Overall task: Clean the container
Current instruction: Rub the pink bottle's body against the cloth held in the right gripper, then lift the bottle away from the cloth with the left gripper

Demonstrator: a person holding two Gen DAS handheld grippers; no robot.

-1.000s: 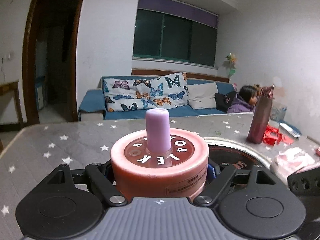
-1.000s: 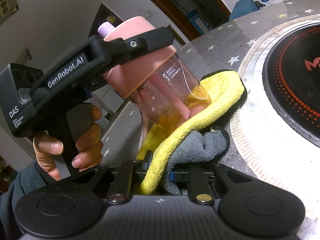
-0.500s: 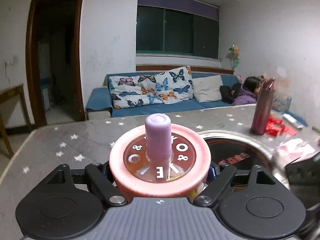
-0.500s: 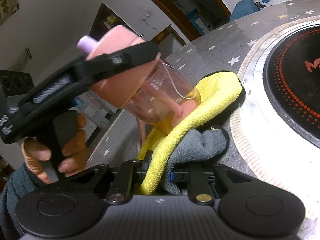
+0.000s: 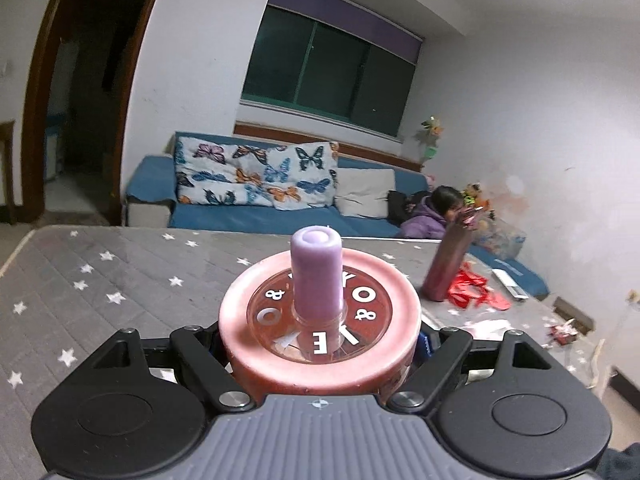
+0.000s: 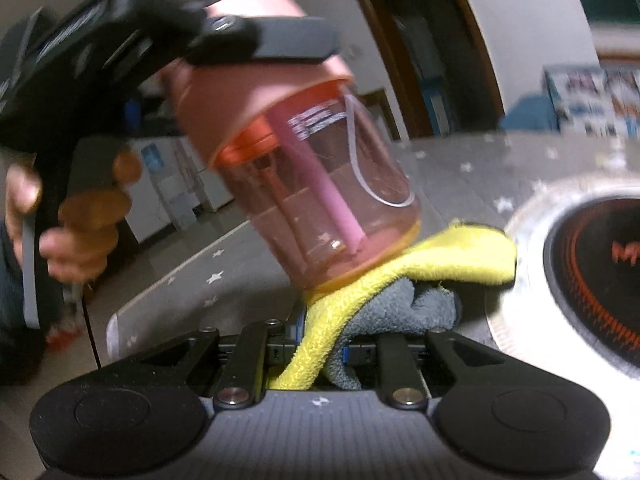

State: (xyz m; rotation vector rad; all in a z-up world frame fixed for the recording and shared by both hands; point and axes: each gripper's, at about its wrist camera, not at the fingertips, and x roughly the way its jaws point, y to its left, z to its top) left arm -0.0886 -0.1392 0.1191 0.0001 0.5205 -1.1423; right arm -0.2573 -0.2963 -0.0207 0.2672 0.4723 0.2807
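The left gripper (image 6: pixel 256 36) is clamped on the pink lid of the cup (image 6: pixel 316 184), tilted mid-frame. The right gripper (image 6: pixel 320 344) pinches a yellow-grey cloth (image 6: pixel 400 280) against the cup's base (lid lettering (image 5: pixel 320 346) only partly readable: "O", "&", "E").

Blue sofa (image 5: pixel 256 216) under dark window (image 5: pixel 328 76)

Counter (image 5: pixel 120 276): grey quilted-look cover printed with small white stars, pale edge at the near left corner.
Cooktop (image 6: pixel 592 264): round, set into the counter at right, black glass with orange-red markings, ringed by a wide pale metal band (image 6: pixel 516 312).
Bottle (image 5: pixel 446 264): dark maroon, upright near the far right edge.
Red scraps (image 5: pixel 474 290): crumpled, just beside the bottle's base.
White scraps (image 5: pixel 490 325): loose near the right edge.
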